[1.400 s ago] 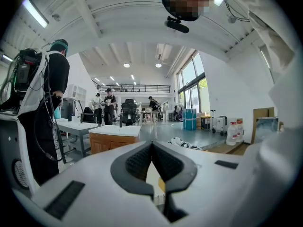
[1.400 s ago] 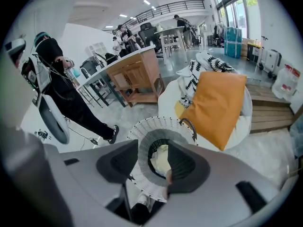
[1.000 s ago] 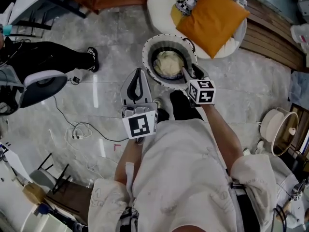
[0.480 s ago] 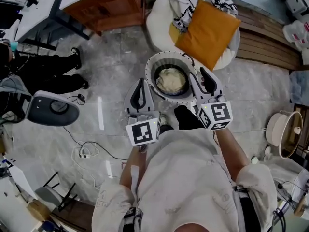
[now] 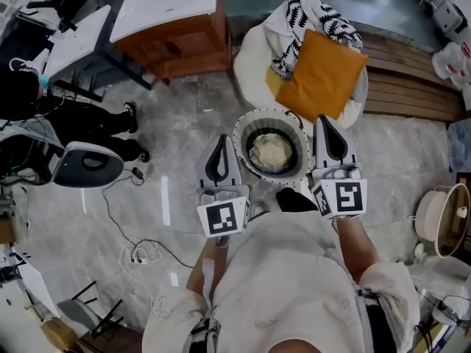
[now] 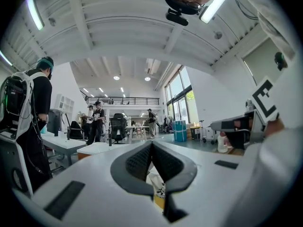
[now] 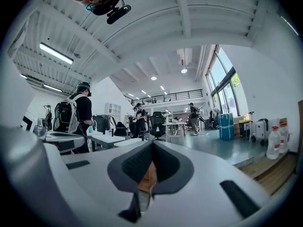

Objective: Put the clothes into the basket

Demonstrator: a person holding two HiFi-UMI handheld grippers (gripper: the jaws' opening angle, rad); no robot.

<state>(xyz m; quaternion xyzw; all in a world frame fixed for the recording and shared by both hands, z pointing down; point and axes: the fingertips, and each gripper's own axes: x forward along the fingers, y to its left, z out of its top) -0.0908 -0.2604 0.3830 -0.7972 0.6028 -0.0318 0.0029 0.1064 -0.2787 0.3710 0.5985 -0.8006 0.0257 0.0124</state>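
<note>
The grey stone floor [image 5: 184, 160] fills most of the head view, with a white round seat [image 5: 250, 57] at the top. The seat carries an orange cushion [image 5: 322, 76] and a black-and-white patterned cloth [image 5: 305, 13]. Just below the seat, in front of the person's feet, the basket [image 5: 271, 113] stands on the floor. A cream garment [image 5: 271, 151] lies bunched at its bottom, wholly inside the rim.

A second ago the right tool [image 5: 329, 126] reached down into the basket over that garment with its jaws wide. It has since come up and out, and now shows just beside the basket's right rim, clear of the cloth. The garment stayed behind, so this piece looks delivered. If the patterned cloth counts as clothing, it would be the piece still to fetch, and it is well apart from both tools.

The right tool's jaws have just been closing and are now clenched pad to pad with nothing between them. In the right gripper view [image 7: 151, 148] only a sliver of orange shows below the pads, far behind them. The left tool [image 5: 220, 144] has risen a little and shows left of the basket. Its jaws are likewise pressed together and empty in the left gripper view [image 6: 151, 148].
</note>
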